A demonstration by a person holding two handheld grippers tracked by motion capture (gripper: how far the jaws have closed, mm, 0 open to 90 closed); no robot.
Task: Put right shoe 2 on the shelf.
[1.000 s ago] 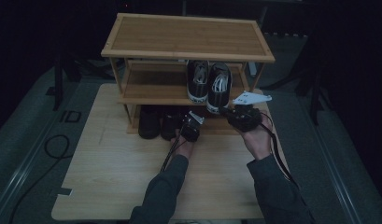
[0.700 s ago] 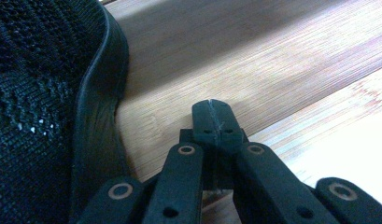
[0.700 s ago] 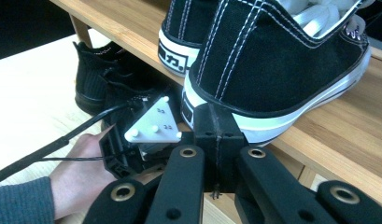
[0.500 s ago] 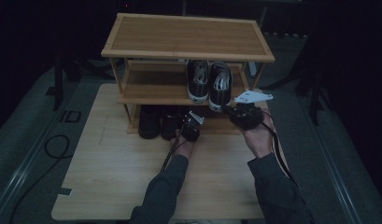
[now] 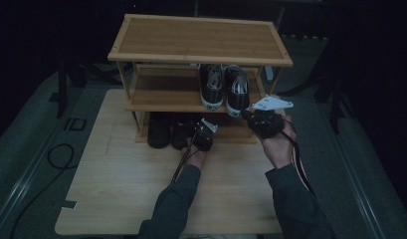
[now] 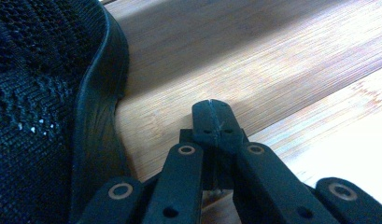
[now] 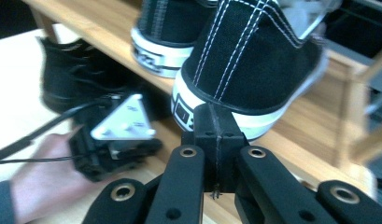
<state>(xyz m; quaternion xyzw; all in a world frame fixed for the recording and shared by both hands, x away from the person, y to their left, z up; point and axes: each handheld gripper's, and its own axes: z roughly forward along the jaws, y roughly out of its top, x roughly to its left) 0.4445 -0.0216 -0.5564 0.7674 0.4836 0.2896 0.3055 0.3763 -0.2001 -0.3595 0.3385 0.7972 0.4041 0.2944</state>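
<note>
My left tongs (image 6: 212,122) are closed on nothing, tips low at the shoe rack (image 5: 201,55) bottom shelf, just beside a black knit shoe (image 6: 44,107). Right tongs (image 7: 215,122) also closed, empty, at the mid shelf's front edge, just under the heel of a black canvas sneaker (image 7: 254,60); its pair (image 5: 211,85) sits alongside. Free desk (image 5: 116,199) in front of rack.

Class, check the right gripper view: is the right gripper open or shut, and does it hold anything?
Shut and empty. The right gripper has its two black jaws pressed together along one seam, just short of the heel of the black sneaker.
</note>
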